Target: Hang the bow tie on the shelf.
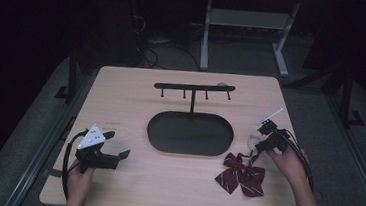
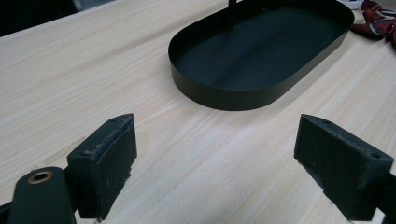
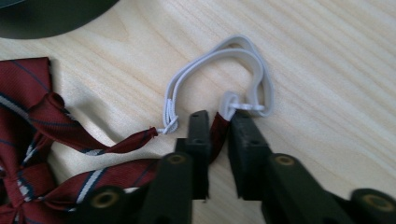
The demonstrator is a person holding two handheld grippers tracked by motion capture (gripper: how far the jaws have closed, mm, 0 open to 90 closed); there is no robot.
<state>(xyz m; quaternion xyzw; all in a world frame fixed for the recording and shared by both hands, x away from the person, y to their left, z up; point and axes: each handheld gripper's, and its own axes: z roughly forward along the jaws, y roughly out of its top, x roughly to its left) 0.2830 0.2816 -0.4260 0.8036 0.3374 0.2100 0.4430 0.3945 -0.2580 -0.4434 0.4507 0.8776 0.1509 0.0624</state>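
One black oval tray (image 1: 162, 141) stands mid-bench (image 1: 121, 92) with nothing in it, a hook rack (image 1: 194, 88) rising from its far rim. Right of it lies a maroon striped bow tie (image 1: 243, 174) with a white elastic loop (image 3: 243, 56). Right gripper (image 3: 218, 128) fingers pinch the tie's strap end at the loop. Left gripper (image 2: 215, 158) fingers are spread over bare bench.

Open jaws over bare table (image 2: 93, 70).
Ahead, empty black tray (image 2: 224, 91); beyond its far corner, red tie (image 2: 376, 21).
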